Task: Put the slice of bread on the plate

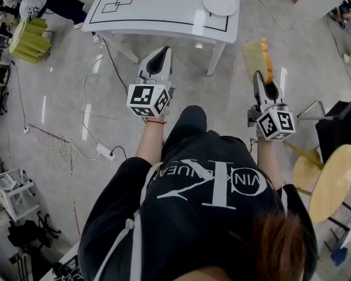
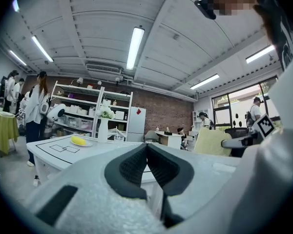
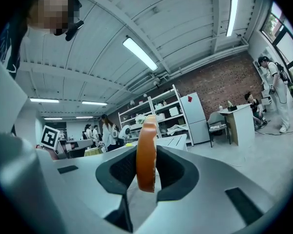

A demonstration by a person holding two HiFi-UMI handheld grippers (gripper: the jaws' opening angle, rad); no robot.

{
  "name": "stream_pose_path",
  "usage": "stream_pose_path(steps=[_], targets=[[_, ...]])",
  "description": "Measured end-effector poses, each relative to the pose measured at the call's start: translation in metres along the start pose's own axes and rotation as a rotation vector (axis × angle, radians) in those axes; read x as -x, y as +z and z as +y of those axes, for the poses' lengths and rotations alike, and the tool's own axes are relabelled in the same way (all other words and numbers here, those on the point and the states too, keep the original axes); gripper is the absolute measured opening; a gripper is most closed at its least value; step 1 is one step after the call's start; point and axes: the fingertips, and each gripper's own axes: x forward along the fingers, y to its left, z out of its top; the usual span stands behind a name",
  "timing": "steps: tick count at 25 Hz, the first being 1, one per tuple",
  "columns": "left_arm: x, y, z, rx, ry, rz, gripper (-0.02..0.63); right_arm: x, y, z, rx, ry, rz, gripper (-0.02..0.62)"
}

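Grips the slice of bread (image 1: 254,57) upright in the right gripper (image 1: 264,79), well short of the plate (image 1: 220,4), with the left gripper (image 1: 162,52) closed, empty. Seems light, soft, crushable: best pinched gently at the crust

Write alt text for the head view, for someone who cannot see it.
Seen from above, the right tongs grip a slice of bread over the floor, short of a white table where an empty plate sits near the corner. The left tongs are shut and empty, held out beside them.
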Motion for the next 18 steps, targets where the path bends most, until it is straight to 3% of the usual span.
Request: stream_pose_path(steps=[4,9,18], targets=[[-0.005,0.000,0.015,0.029,0.026,0.006,0.011,-0.017,-0.003,0.005,0.003,0.026,0.019,0.098],[-0.029,-0.011,0.017,0.011,0.001,0.038,0.011,-0.036,-0.014,-0.005,0.010,0.027,0.046,0.098],[-0.118,-0.007,0.035,0.001,-0.050,0.043,0.011,-0.109,0.000,-0.044,-0.007,0.019,0.059,0.098]])
